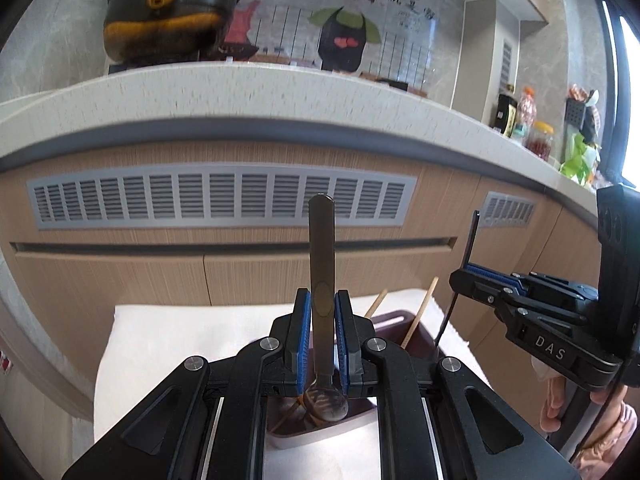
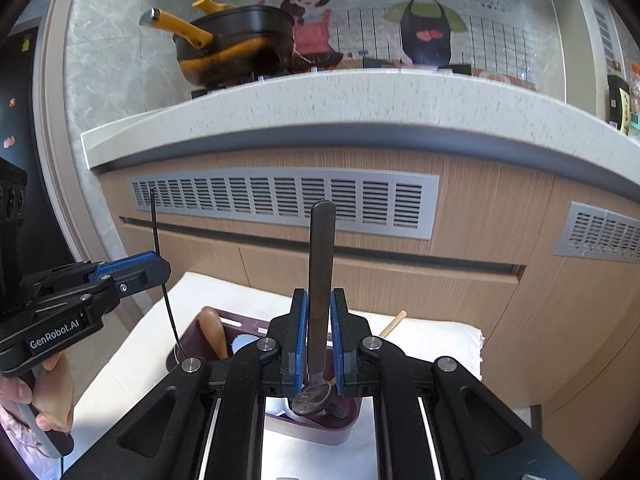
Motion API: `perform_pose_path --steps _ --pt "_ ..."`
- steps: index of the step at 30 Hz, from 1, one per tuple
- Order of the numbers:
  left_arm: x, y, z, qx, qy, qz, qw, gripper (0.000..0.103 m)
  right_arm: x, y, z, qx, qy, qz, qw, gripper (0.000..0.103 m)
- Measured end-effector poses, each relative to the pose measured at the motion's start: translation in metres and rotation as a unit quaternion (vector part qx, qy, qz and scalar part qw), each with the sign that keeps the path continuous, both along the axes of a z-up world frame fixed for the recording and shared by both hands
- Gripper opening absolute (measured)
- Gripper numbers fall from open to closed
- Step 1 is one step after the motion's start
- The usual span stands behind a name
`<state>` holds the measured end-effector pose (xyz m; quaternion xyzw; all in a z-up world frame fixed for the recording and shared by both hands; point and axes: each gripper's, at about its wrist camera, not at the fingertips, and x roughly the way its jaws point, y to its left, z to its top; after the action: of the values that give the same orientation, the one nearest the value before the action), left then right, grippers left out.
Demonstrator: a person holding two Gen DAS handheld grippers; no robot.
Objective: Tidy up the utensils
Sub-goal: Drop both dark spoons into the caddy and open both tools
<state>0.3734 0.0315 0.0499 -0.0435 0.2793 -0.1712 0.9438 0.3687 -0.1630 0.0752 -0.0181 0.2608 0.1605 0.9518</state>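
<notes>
Spoons upright, left claw grasping one, right claw another, above bin.

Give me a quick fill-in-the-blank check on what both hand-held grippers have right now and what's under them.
1. Each hand-held gripper, left and right, is shut on a metal ____.
2. Both spoons are held with the bowl end pointing ____.
3. Below them sits a maroon ____ already holding wooden chopsticks.
4. That bin stands on a ____ cloth.

Missing words: spoon; down; bin; white
</notes>
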Motion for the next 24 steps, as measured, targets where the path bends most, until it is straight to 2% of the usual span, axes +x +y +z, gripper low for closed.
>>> perform_pose_path --steps 5,11,14,17,22,24 --pt "0.008 0.000 -0.020 -0.001 0.027 0.002 0.9996 0.012 0.010 0.002 -0.019 0.001 0.018 0.003 1.000 0.010" --pt "0.013 -0.001 -0.049 -0.004 0.071 0.001 0.9974 0.012 0.021 0.005 -0.051 0.004 0.061 0.016 0.998 0.010" --pt "0.006 0.003 -0.052 -0.012 0.085 0.001 0.9963 0.013 0.018 0.004 -0.063 -0.004 0.077 0.017 0.997 0.010" --pt "-0.010 0.007 -0.051 -0.003 0.087 0.005 0.9962 0.014 0.003 0.002 -0.063 -0.007 0.067 0.020 0.998 0.012" --pt "-0.050 0.012 -0.056 0.006 0.101 0.003 0.9948 0.017 -0.035 -0.008 -0.065 -0.002 0.058 0.011 0.998 0.023" --pt "-0.068 0.010 -0.062 0.019 0.109 -0.001 0.9938 0.022 -0.052 -0.012 -0.070 -0.006 0.059 0.007 0.998 0.034"
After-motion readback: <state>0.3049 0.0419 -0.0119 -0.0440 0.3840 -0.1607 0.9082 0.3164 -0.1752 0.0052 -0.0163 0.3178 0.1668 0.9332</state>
